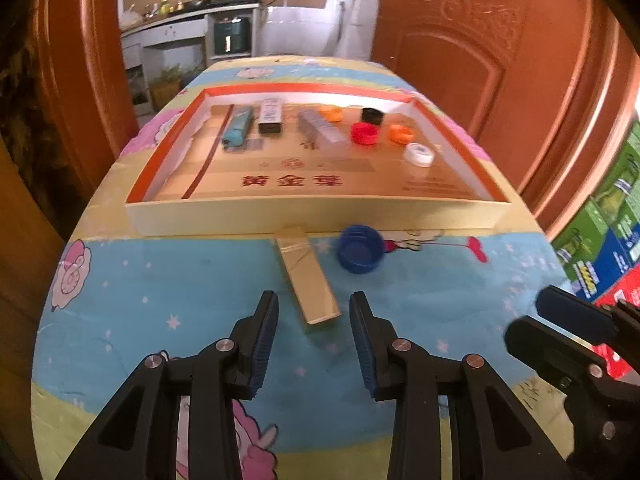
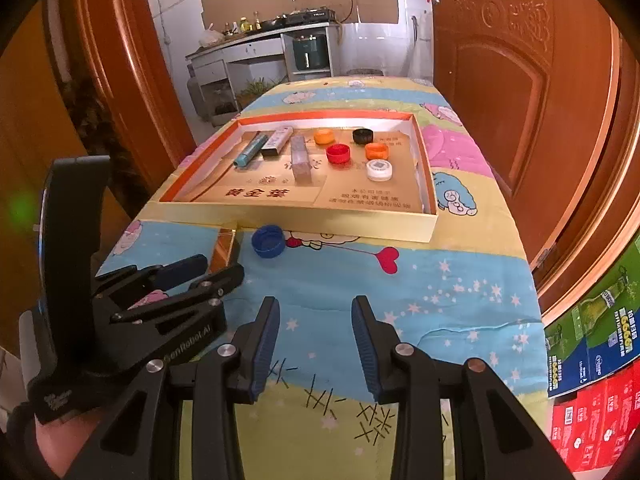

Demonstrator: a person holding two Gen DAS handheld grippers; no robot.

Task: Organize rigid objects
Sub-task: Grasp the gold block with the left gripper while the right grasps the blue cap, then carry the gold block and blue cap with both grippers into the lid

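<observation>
Table edge [image 2: 524, 272] beside door [image 2: 500, 92].

Gold box [image 2: 224, 246] half behind left tongs [image 2: 216, 270]

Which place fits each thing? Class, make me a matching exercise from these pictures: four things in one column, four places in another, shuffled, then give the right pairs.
Things
1. blue cap
2. gold box
3. white cap
4. teal tube

Places
A. inside the tray, left part, next to a red strip
B. on the cloth, outside the tray, ahead of the left gripper, lying flat
C. inside the tray, right part, nearest the front wall among the caps
D. on the cloth, outside the tray, open side up

Pairs: 1-D, 2-B, 3-C, 4-A
</observation>
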